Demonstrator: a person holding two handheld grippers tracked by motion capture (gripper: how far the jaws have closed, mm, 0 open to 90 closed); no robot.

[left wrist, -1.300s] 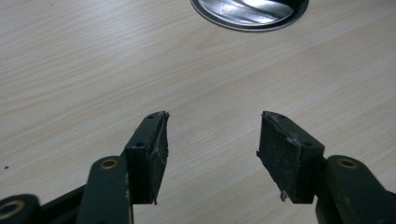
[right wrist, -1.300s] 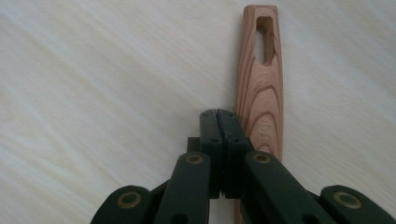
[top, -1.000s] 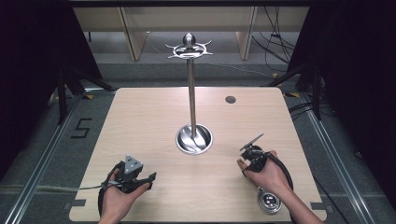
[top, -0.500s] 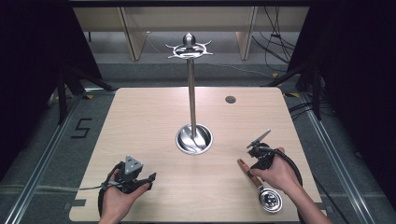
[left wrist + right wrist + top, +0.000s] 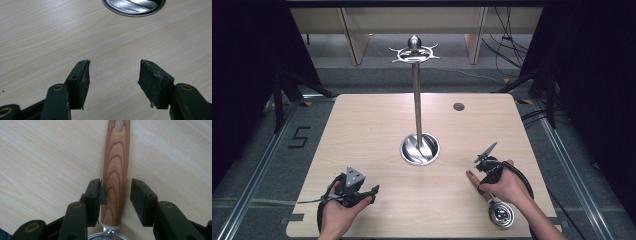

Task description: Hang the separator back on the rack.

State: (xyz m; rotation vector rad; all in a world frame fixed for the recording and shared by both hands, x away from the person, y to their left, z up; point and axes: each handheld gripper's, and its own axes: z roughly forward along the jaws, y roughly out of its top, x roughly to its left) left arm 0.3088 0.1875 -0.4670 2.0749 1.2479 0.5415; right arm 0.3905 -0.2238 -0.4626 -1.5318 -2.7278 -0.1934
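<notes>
On the pale woodgrain desk (image 5: 372, 135), our right tool (image 5: 116, 195) straddles a striped wooden handle (image 5: 116, 162), unclenched; our left tool (image 5: 113, 75) gapes.

A black "5" (image 5: 298, 137) is marked on the floor (image 5: 272, 150) — left of the table.

Light wooden table (image 5: 372, 130), steel stand base (image 5: 419, 149), wooden-handled utensil (image 5: 492, 202) lying flat

Left hand (image 5: 339, 212) sits low at the near left of the table, its left gripper (image 5: 113, 75) gaping wide with nothing between the jaws. Right hand (image 5: 507, 187) is at the near right, right gripper (image 5: 115, 195) angled down, jaws parted around a handle.
</notes>
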